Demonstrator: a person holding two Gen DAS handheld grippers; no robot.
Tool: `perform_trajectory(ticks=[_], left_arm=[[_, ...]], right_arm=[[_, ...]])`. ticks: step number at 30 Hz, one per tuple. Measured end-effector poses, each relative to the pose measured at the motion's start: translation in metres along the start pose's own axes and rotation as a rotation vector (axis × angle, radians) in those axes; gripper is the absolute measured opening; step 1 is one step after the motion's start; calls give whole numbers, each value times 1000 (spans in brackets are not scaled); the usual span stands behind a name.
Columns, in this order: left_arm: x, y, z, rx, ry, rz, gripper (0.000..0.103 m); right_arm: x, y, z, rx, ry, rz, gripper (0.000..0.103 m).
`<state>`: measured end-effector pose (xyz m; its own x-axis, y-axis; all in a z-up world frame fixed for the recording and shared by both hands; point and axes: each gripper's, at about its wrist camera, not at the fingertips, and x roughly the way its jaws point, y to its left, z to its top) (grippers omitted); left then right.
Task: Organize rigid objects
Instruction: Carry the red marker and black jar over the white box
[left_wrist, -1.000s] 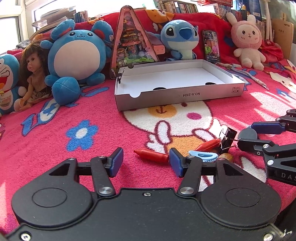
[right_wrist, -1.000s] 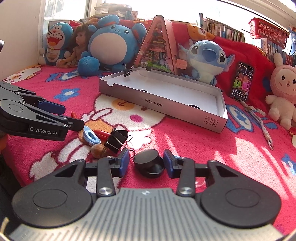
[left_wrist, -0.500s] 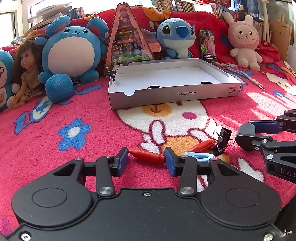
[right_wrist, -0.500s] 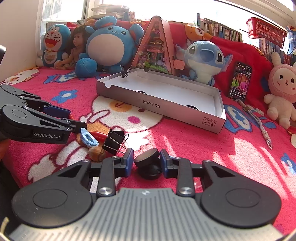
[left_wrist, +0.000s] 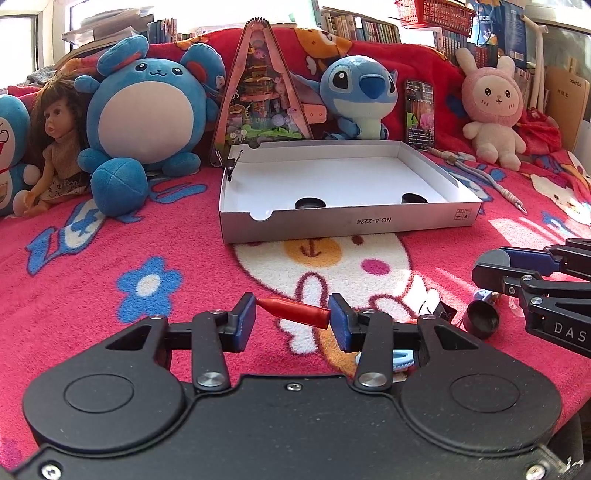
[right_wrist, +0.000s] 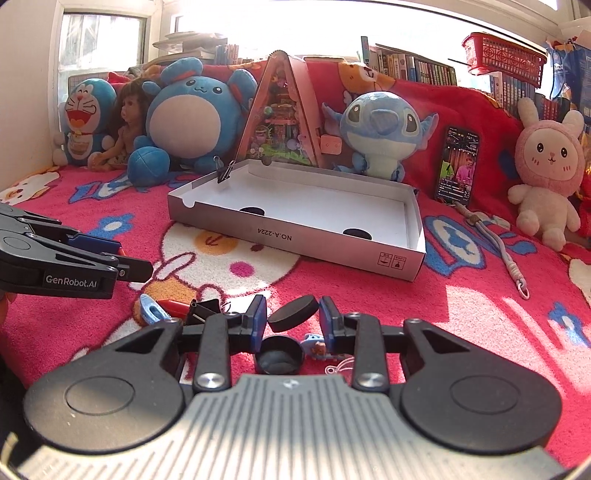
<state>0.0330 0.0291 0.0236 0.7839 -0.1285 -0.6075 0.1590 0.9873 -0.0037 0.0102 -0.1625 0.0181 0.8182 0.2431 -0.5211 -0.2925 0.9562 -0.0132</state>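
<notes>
the white tray stands ahead on the red blanket, open carpet between it and both tools. the left gripper is clamped on a red crayon, a pointed stick lying crosswise between the pads. the right gripper is clamped on a black disc lid, tilted, raised above its black cup.
</notes>
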Motion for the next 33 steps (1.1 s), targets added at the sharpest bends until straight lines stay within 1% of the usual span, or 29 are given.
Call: perform_trajectory(ticks=[4, 8, 12, 17, 20, 22, 24, 26, 29, 33], left_arm=[[3, 0, 18, -24, -16, -33, 41], [7, -1, 37, -38, -41, -47, 41], [16, 0, 60, -49, -53, -61, 41], [43, 8, 91, -101, -20, -75, 41], [67, 13, 111, -158, 30, -98, 41], [86, 16, 122, -201, 66, -95, 41], [100, 17, 130, -216, 84, -88, 41], [115, 15, 138, -209, 96, -68, 41], [137, 11, 147, -190, 107, -19, 41], [163, 6, 151, -202, 141, 13, 41]], right_arm=[[2, -10, 13, 47, -20, -9, 35], [10, -24, 27, 102, -32, -18, 35], [23, -45, 44, 197, -22, -10, 35], [45, -69, 63, 286, 6, -14, 35], [62, -84, 75, 364, 50, 4, 35], [74, -94, 82, 418, 78, 17, 35], [86, -102, 87, 456, 101, 24, 35], [99, -109, 92, 493, 119, 38, 35], [118, -114, 97, 512, 142, 41, 35], [140, -113, 97, 507, 158, 23, 35]])
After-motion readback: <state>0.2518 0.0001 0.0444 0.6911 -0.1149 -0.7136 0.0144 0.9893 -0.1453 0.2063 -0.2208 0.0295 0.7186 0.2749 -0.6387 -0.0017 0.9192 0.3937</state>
